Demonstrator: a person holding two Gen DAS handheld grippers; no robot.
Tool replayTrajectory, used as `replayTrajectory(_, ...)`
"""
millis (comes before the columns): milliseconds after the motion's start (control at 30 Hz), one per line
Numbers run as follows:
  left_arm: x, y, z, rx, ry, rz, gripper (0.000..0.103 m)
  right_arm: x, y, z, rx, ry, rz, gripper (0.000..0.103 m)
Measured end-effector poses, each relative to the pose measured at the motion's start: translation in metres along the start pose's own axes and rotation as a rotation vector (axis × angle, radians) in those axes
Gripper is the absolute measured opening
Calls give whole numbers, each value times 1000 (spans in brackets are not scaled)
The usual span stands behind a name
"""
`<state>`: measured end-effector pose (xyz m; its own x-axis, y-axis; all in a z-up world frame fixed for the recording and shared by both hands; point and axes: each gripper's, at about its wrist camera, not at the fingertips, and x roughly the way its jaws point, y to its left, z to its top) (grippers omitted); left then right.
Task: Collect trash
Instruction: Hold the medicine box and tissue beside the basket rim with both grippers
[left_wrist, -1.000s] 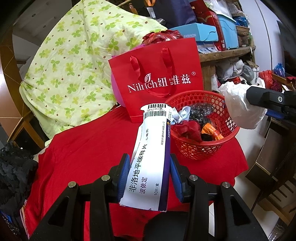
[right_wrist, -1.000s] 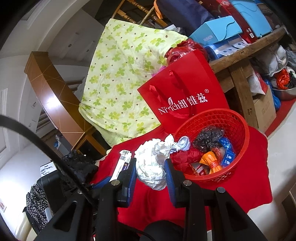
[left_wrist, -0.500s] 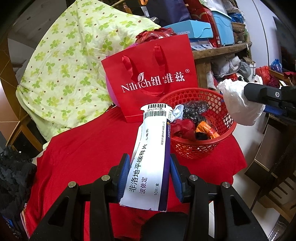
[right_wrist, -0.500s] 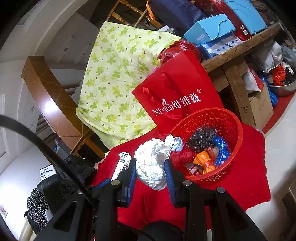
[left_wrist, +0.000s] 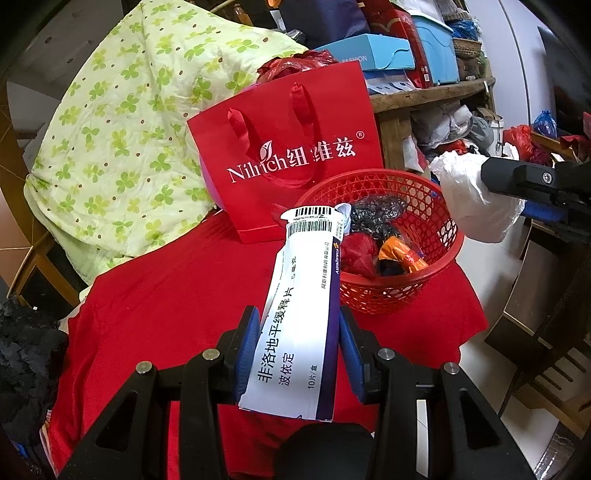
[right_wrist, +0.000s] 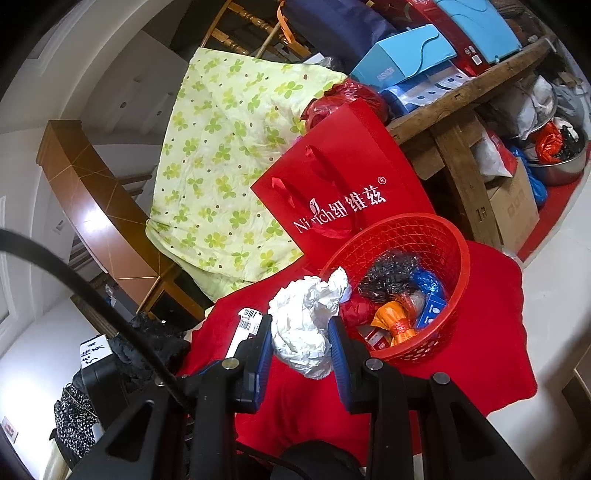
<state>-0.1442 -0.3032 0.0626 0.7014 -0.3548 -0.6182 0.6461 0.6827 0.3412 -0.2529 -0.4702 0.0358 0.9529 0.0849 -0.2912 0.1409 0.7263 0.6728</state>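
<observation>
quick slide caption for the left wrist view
Left gripper holds a medicine box short of the red basket of trash.

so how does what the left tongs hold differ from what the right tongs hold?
Left tongs hold a flat medicine box, rigid, printed with text and a barcode; right tongs hold a crumpled white wad, shapeless and unprinted. The box sticks out well past the pads; the wad bulges just beyond them. Both are clamped, short of the red basket.

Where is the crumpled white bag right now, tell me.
The crumpled white bag is clamped in the right claw, just left of the red basket above the red cloth.
</observation>
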Motion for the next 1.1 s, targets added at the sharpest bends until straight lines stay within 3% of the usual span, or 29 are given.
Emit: replayTrajectory(1100,25,-2,-12,-9,58,-37,45,27,-11,-8,26,60,-23,32)
